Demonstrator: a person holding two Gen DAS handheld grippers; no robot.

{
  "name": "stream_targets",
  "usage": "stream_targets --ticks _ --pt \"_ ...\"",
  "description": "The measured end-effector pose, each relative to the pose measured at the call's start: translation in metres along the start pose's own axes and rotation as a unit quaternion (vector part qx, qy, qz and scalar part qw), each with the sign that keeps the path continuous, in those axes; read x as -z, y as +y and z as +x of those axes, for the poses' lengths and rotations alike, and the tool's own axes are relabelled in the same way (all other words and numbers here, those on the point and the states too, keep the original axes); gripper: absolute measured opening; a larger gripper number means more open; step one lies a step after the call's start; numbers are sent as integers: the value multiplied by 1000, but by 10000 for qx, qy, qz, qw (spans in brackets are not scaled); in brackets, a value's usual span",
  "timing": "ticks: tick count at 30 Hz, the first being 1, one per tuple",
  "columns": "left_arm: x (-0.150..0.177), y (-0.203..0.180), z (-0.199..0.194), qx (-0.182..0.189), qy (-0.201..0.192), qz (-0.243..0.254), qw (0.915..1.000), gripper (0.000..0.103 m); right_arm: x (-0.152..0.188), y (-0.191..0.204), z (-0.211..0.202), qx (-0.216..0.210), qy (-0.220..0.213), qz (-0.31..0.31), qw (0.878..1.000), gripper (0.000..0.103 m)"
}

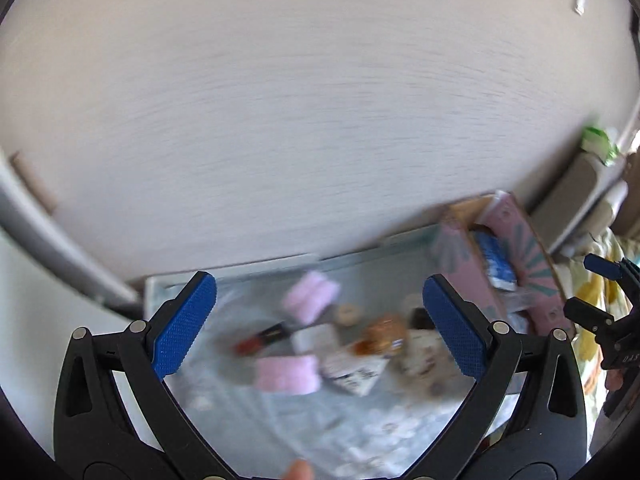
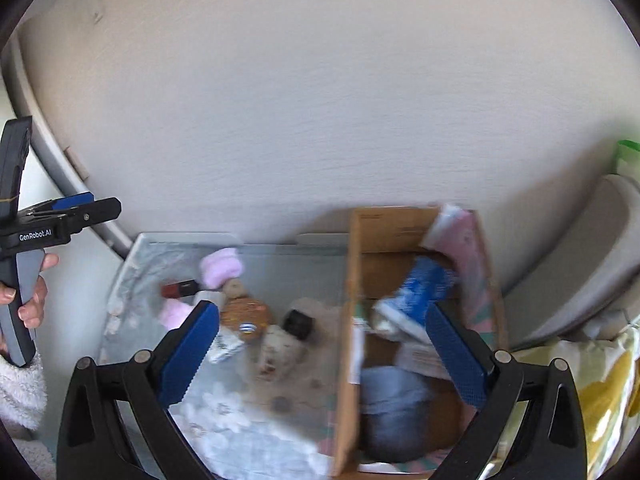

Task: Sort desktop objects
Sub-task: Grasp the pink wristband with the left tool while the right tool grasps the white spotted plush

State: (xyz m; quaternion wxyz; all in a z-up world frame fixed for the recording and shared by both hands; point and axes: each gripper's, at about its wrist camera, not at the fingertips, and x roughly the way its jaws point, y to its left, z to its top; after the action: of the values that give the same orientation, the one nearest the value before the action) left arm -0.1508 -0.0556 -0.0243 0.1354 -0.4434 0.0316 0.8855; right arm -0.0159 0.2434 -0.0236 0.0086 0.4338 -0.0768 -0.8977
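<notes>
Small items lie in a cluster on a pale floral cloth [image 2: 216, 412]: two pink rolls [image 1: 310, 296] [image 1: 286, 374], a red and black tube [image 1: 262, 338], a white packet [image 1: 354, 370], a brown round item [image 2: 244, 314] and a black-capped white bottle [image 2: 280, 348]. To their right stands a cardboard box [image 2: 346, 308] holding a blue packet [image 2: 420, 288] and a grey-blue bundle [image 2: 394, 412]. My left gripper [image 1: 320, 320] hovers open above the cluster. Over the box's left wall, my right gripper [image 2: 324, 354] is also open and holds nothing. Both views are blurred.
A pale wall rises right behind the cloth. A grey padded seat [image 2: 580, 264] and yellow patterned fabric [image 2: 600, 392] are to the right of the box. A hand [image 2: 32, 304] in a fluffy white sleeve holds the left gripper's handle at the left edge.
</notes>
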Motion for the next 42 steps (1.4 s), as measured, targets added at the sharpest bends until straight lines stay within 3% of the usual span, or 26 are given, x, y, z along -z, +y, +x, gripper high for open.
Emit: stream_targets --ticks 4,8,15,22,26,32,37,39,42 --pt "29 42 -3 1 79 -261 9996 103 9 32 20 -330 110 -133 9993 103" --pt "69 63 3 -30 216 -512 9984 103 26 53 41 -388 190 0 9991 103" --pt "128 52 47 -9 349 -772 9964 101 79 72 80 57 270 780 9966 96" --pt "163 46 106 -176 468 -919 9945 101 121 70 118 630 204 1428 9875 95" --pt "174 45 130 -286 512 -952 9937 100 122 67 138 1098 95 1481 9828 83" --pt "175 47 150 -269 638 -771 9946 98 118 54 159 1218 278 1682 9778 64" --pt "171 51 159 -72 723 -752 9945 66 113 44 174 1230 534 1692 9764 45" --pt "169 51 156 44 730 -721 9947 53 112 40 173 1104 530 1784 9763 29" --pt "168 53 147 99 680 -743 9949 39 108 42 170 1024 526 1697 9787 25"
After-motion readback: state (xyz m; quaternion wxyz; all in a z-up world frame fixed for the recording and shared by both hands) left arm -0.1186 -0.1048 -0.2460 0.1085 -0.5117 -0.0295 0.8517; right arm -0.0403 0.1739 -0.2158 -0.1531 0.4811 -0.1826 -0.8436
